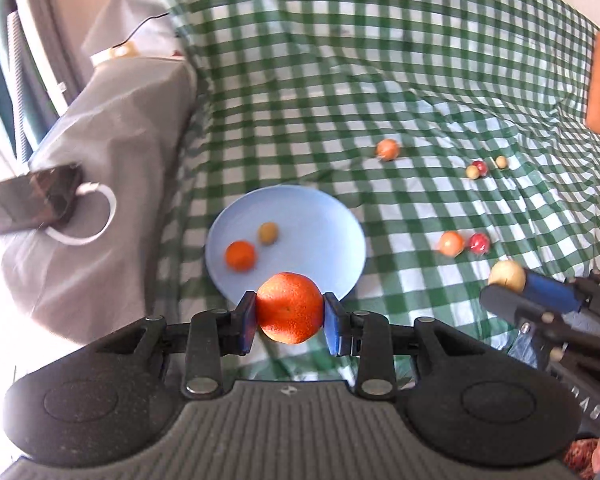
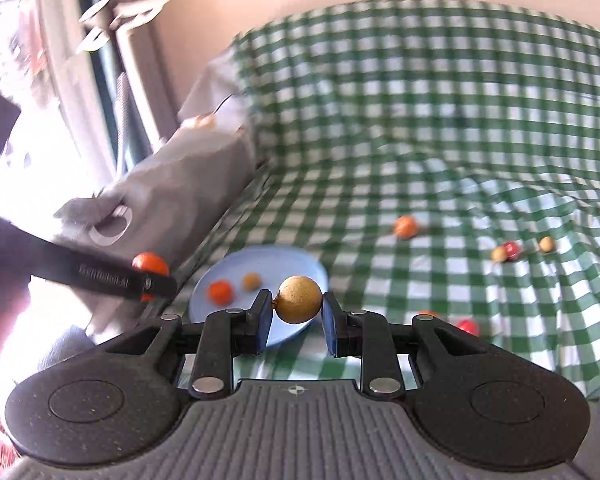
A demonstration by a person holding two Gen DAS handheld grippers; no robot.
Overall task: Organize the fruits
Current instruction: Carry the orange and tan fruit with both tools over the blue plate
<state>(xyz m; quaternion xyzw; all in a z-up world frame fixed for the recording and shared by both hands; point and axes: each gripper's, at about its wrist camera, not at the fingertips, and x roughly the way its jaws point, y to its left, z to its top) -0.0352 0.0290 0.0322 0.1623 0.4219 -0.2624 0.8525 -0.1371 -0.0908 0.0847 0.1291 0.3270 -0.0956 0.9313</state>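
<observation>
My left gripper point(image 1: 289, 312) is shut on a large orange point(image 1: 289, 307), held just in front of the near rim of a light blue plate point(image 1: 312, 216). The plate holds a small orange point(image 1: 240, 256) and a small tan fruit point(image 1: 267, 233). My right gripper point(image 2: 296, 307) is shut on a round tan fruit point(image 2: 300, 299), held over the plate's near right rim point(image 2: 300, 258). In the left wrist view the right gripper point(image 1: 512, 280) shows at the right edge with the tan fruit point(image 1: 506, 275). The left gripper's orange point(image 2: 150, 264) shows at left in the right wrist view.
Loose fruits lie on the green checked cloth point(image 1: 380, 60): an orange one point(image 1: 387, 149), a red and two tan ones point(image 1: 479, 168), a peach-coloured one point(image 1: 451, 243) beside a red one point(image 1: 479, 243). A phone with white cable point(image 1: 32, 196) lies on a grey-covered armrest at left.
</observation>
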